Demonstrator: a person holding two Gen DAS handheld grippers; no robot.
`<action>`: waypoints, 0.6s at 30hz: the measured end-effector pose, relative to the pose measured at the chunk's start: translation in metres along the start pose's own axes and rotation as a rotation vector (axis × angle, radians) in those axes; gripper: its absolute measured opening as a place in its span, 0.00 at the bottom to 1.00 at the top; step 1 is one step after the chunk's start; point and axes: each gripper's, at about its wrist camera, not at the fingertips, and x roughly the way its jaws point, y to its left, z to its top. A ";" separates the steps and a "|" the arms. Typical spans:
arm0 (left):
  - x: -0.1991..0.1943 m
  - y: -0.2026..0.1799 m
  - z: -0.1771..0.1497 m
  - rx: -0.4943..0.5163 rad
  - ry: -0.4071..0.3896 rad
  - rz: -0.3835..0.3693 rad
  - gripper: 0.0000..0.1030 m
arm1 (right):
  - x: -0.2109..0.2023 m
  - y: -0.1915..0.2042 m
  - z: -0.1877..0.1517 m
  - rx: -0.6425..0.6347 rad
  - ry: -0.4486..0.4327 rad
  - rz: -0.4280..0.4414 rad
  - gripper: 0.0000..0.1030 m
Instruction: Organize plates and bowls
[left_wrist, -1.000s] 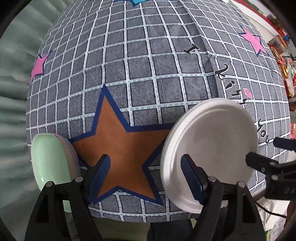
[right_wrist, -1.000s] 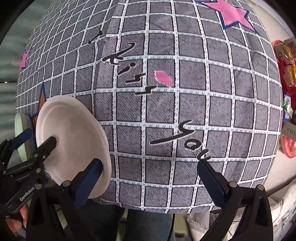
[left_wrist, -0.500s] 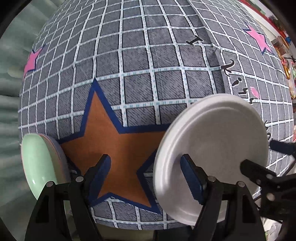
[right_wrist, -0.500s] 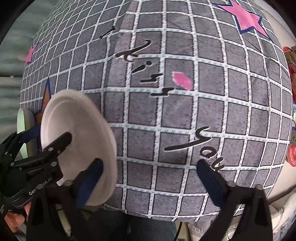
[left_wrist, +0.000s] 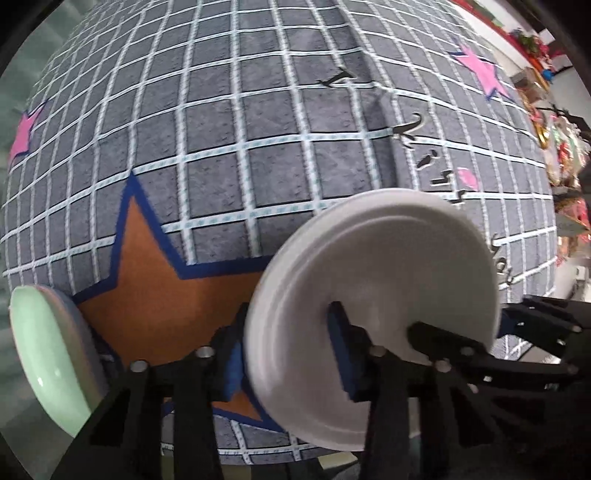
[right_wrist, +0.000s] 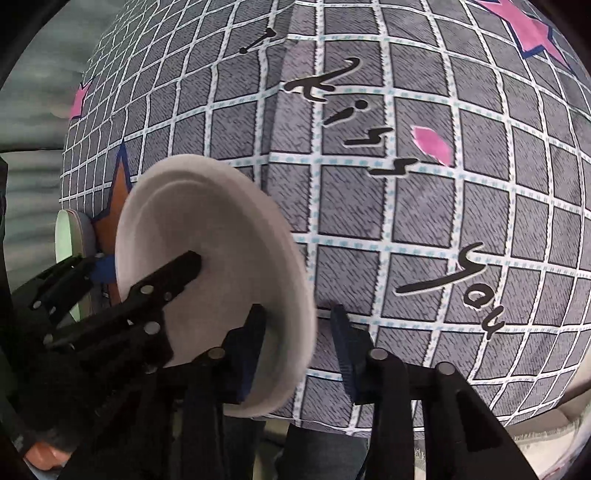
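Observation:
A white plate (left_wrist: 373, 310) lies on the grey checked cloth (left_wrist: 258, 122). My left gripper (left_wrist: 288, 350) has closed around the plate's near left rim, one blue pad under it and one on top. My right gripper (right_wrist: 295, 354) straddles the plate's right rim (right_wrist: 221, 258), its jaws narrowed with a gap still showing on the right side. The plate looks slightly tilted. A pale green bowl (left_wrist: 48, 354) sits at the cloth's left edge, also in the right wrist view (right_wrist: 68, 240).
An orange star with a blue border (left_wrist: 162, 291) is printed on the cloth between bowl and plate. Black lettering (right_wrist: 354, 122) and pink stars (left_wrist: 480, 70) mark the cloth. Colourful clutter (left_wrist: 561, 147) lies beyond the table's right edge.
Both grippers have moved in on the white plate and narrowed their jaws around its rim from opposite sides. The plate has shifted a little and appears tilted.

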 end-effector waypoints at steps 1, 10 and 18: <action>0.000 -0.003 0.004 0.007 0.001 0.003 0.41 | 0.002 0.006 0.000 0.007 0.001 0.005 0.26; 0.001 -0.003 0.020 0.066 0.022 -0.055 0.39 | 0.013 0.036 0.003 0.105 -0.018 -0.014 0.25; -0.005 0.021 0.017 0.060 0.013 -0.102 0.39 | 0.028 0.081 -0.005 0.116 -0.005 -0.038 0.25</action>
